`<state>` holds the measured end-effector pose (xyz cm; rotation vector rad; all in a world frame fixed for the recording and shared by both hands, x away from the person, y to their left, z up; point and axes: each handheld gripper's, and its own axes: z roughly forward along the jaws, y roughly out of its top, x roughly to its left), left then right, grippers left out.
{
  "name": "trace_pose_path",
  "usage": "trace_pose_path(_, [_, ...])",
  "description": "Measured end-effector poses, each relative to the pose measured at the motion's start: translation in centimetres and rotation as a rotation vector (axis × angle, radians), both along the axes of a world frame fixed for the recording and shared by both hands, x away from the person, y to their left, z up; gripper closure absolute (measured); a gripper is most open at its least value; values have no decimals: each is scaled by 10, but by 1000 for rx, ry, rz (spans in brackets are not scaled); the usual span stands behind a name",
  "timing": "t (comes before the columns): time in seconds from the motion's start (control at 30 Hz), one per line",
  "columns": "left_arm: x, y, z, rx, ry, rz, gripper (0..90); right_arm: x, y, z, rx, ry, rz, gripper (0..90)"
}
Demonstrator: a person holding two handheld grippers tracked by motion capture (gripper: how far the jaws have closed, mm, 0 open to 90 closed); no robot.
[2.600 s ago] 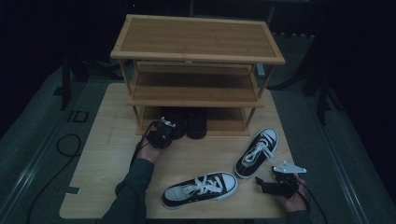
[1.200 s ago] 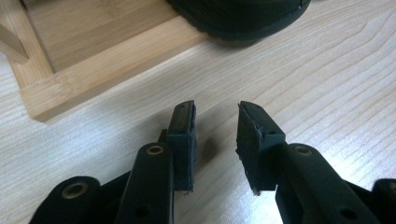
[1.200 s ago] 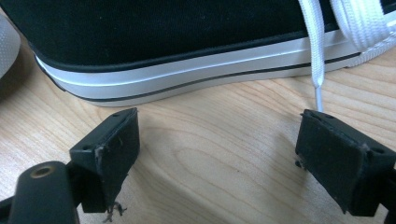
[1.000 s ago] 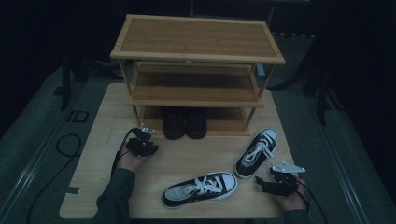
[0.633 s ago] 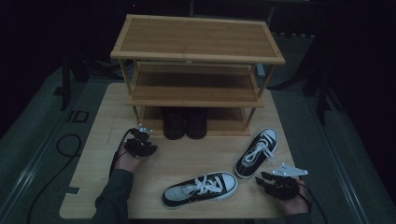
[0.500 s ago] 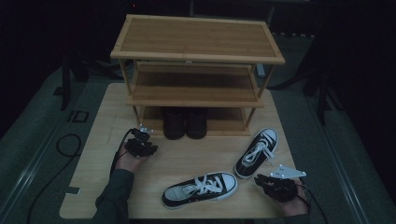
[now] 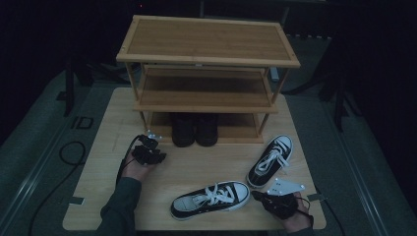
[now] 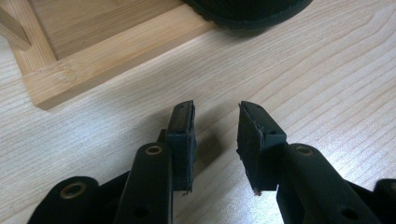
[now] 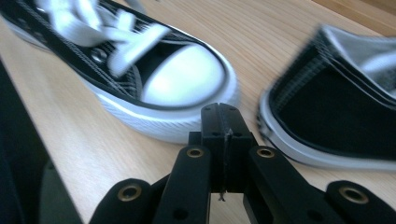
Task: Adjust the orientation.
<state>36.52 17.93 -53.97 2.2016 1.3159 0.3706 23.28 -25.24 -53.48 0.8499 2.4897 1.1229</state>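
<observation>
Two black-and-white sneakers lie on the wooden table: one (image 7: 211, 199) near the front middle, toe to the right, the other (image 7: 270, 160) angled at the right. My right gripper (image 7: 259, 197) sits just past the front sneaker's white toe (image 9: 184, 79), jaws shut with nothing between them; the second sneaker's heel (image 9: 336, 116) is to its right. My left gripper (image 7: 155, 158) hovers over bare wood at the left, jaws open and empty, close to the shoe rack's base (image 8: 112, 70). A pair of black shoes (image 7: 194, 129) stands on the rack's bottom shelf.
The three-tier bamboo shoe rack (image 7: 206, 54) takes up the back half of the table; its upper shelves are bare. Cables (image 7: 69, 152) trail off the table's left side. The table's front edge is close to both hands.
My left gripper has pulled back from the black shoes under the rack to the left part of the table. My right gripper has shifted slightly by the front sneaker's toe.
</observation>
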Motion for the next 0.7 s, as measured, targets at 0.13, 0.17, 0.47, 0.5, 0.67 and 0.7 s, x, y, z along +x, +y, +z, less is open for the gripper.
trace_pose_path(0.13, [0, -1, 1, -1, -4, -4, 667, -3, 7, 1, 2, -2, 24, 900])
trace_pose_path(0.17, [0, -1, 1, 0, -4, -5, 667, -5, 10, 1, -1, 1, 33, 900])
trace_pose_path(0.47, [0, -1, 1, -2, -6, -3, 667, -14, 24, -4, -34, 16, 97, 900])
trace_pose_path(0.5, [0, -1, 1, -1, -6, -2, 667, -15, 26, -5, -43, 16, 99, 900])
trace_pose_path(0.67, [0, -1, 1, 0, -6, -4, 667, -15, 29, -9, -53, 23, 101, 900])
trace_pose_path(0.7, [0, -1, 1, 1, -6, -4, 667, -15, 28, -9, -53, 25, 100, 900])
